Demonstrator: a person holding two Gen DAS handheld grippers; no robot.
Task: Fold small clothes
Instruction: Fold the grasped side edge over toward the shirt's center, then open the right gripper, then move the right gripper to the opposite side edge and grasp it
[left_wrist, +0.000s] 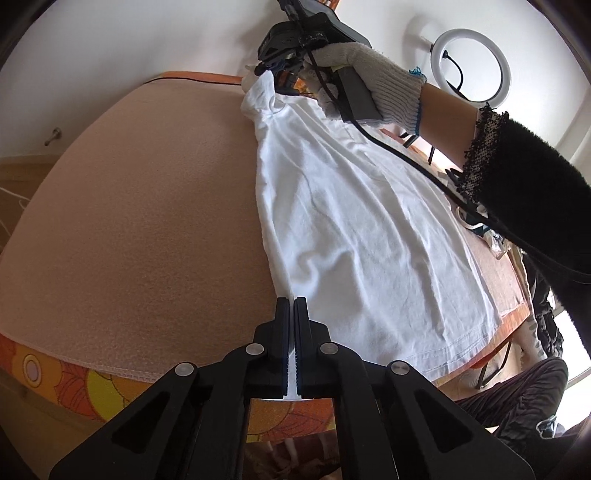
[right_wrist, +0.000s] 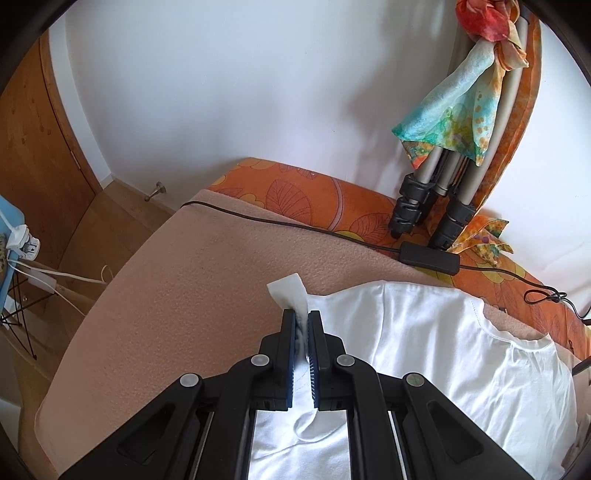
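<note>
Left wrist view: the left hand-held gripper (left_wrist: 294, 301) pinches the white shirt's (left_wrist: 369, 229) hem; the right hand-held gripper (right_wrist: 303, 314) pinches its sleeve (right_wrist: 290, 291).

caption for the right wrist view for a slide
Right gripper shut on a white t-shirt edge over a peach blanket.

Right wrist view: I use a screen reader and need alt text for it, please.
The right gripper has its jaws shut on a bunched edge of a white T-shirt spread on a peach blanket. Behind it, a black cable runs to an adapter beside folded tripod legs draped with a colourful scarf.
</note>
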